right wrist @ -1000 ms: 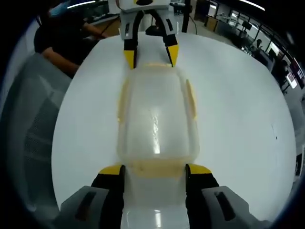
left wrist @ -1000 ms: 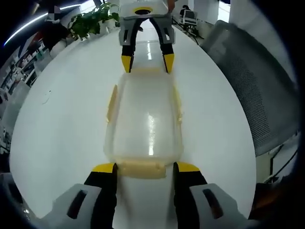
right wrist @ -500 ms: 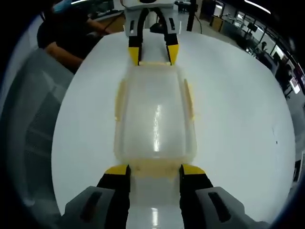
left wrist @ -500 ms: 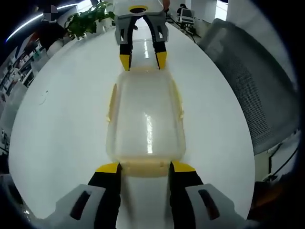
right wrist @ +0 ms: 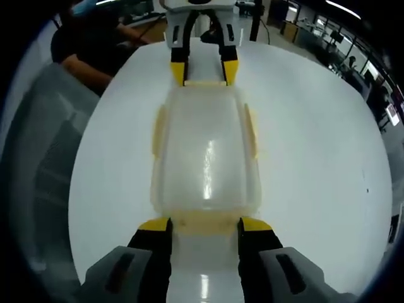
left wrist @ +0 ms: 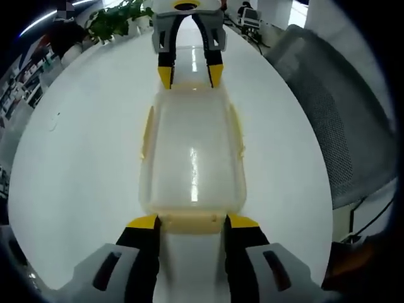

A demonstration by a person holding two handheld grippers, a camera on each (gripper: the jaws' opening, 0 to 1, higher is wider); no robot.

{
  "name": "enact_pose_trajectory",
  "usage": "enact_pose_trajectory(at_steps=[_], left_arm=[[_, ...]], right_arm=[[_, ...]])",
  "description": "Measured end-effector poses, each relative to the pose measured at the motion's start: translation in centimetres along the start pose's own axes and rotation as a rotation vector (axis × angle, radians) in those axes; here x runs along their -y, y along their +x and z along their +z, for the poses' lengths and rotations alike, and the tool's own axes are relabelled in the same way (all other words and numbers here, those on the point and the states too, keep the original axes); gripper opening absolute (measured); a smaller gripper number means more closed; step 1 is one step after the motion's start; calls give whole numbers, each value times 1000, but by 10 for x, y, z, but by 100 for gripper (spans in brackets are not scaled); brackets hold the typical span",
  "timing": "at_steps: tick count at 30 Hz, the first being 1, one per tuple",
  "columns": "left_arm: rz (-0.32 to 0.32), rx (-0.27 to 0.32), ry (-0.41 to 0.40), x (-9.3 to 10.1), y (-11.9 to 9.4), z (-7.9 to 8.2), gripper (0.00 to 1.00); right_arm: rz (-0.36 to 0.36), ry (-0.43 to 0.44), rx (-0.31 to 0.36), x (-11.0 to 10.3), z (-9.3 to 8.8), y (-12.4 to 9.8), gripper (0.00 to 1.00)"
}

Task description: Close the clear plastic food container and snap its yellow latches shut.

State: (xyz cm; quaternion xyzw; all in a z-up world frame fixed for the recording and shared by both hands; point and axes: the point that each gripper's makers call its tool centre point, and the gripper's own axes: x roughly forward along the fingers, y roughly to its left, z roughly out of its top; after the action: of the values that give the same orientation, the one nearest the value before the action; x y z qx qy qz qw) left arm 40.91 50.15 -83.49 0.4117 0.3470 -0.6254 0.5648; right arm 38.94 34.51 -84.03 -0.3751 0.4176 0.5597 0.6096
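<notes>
The clear plastic food container is sitting lid-on in the middle of the round white table, and the two people-held tools are working it from opposite short ends. The left hand-held gripper is standing with its jaws spread wide, one yellow tip at each end of the yellow latch on the container's near end, and the right hand-held gripper is doing the same at the container's other end, wide around its own end latch. To my eye the lid is already seated, so closing looks done; whether these end latches are fully snapped I cannot tell, and the side latches along the container's long edges appear to be flaring slightly outward, so they probably remain. The container is a rounded, glossy, translucent box catching a bright streak of light; the latches are pale yellow, thin and flat. The table beneath is smooth and matte-white.
</notes>
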Motion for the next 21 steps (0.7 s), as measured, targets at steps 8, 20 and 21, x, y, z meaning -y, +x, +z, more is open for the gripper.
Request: enact_pose_trajectory(at_steps=[8, 20, 21], left_arm=[[-2, -30, 2, 1, 1, 0, 39], [77, -82, 15, 2, -1, 0, 38], [85, -84, 16, 3, -1, 0, 38]], right_arm=[[0, -1, -23, 0, 0, 0, 39], [-16, 9, -47, 0, -1, 0, 37], [-16, 8, -46, 0, -1, 0, 37]])
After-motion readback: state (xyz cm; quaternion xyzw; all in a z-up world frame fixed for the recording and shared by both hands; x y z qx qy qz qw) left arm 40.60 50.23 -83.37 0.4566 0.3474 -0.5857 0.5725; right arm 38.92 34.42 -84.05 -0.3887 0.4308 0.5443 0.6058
